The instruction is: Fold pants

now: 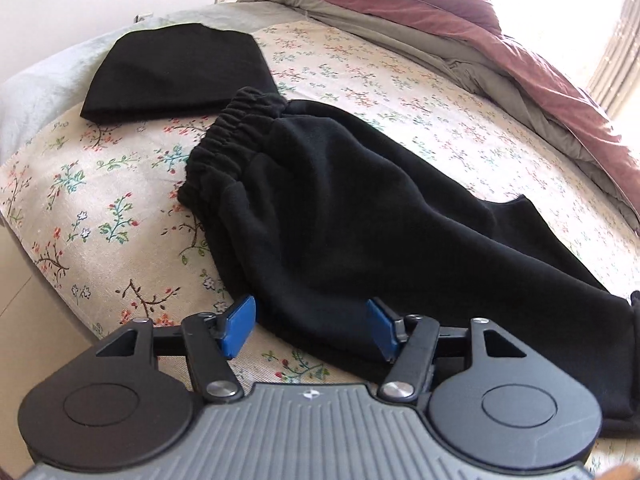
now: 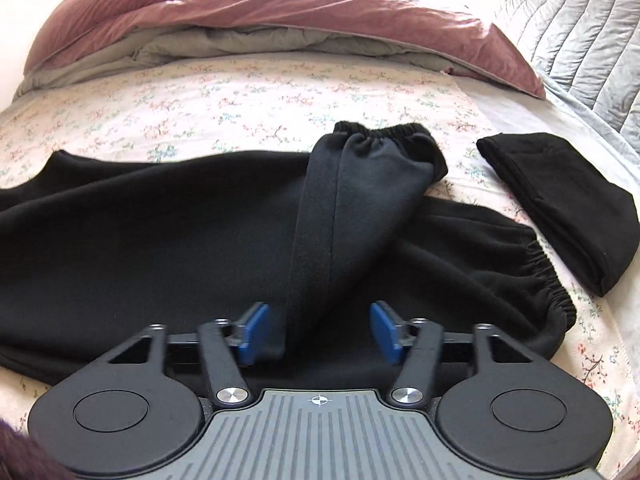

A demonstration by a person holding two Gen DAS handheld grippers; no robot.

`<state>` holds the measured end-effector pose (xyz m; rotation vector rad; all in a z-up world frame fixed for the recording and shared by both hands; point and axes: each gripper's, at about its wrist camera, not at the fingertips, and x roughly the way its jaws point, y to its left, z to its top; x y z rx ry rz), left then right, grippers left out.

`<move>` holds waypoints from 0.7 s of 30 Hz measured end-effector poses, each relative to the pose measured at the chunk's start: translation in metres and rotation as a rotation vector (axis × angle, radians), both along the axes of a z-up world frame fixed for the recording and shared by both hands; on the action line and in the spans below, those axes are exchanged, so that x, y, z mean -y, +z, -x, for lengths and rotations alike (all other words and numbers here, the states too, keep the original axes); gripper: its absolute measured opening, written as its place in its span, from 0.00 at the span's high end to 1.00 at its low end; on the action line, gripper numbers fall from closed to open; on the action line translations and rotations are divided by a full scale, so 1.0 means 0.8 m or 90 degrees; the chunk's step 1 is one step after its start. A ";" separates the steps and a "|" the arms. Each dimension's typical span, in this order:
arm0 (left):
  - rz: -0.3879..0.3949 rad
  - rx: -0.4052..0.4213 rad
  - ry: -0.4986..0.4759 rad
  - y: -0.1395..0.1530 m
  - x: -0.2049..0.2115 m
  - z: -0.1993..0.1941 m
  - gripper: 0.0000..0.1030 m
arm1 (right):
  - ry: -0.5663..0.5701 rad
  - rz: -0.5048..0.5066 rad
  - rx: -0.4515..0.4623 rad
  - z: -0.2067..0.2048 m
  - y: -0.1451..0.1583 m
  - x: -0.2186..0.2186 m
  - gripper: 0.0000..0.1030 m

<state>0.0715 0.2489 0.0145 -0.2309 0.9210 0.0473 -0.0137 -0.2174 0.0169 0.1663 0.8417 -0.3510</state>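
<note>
Between the spread blue pads of the left gripper (image 1: 310, 330) lies the hem edge of the black fleece pants (image 1: 320, 208), nothing clamped. Right gripper (image 2: 320, 332) hovers low, jaws wide apart too, a doubled-back pant leg running up between them to its elastic cuff (image 2: 384, 130). Pants sprawl across the floral bedsheet (image 1: 100, 200); beyond the jaws sits a folded black garment (image 2: 560, 208).
</note>
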 end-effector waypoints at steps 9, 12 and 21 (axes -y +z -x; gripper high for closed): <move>-0.009 0.032 -0.144 0.026 0.121 -0.004 0.09 | -0.022 -0.019 0.022 -0.012 0.027 0.059 0.19; -0.007 0.027 -0.200 0.022 0.171 -0.009 0.06 | -0.035 -0.020 0.032 -0.019 0.019 0.082 0.18; 0.024 0.004 -0.347 -0.014 0.333 -0.028 0.03 | -0.009 -0.050 0.018 -0.017 -0.012 0.144 0.17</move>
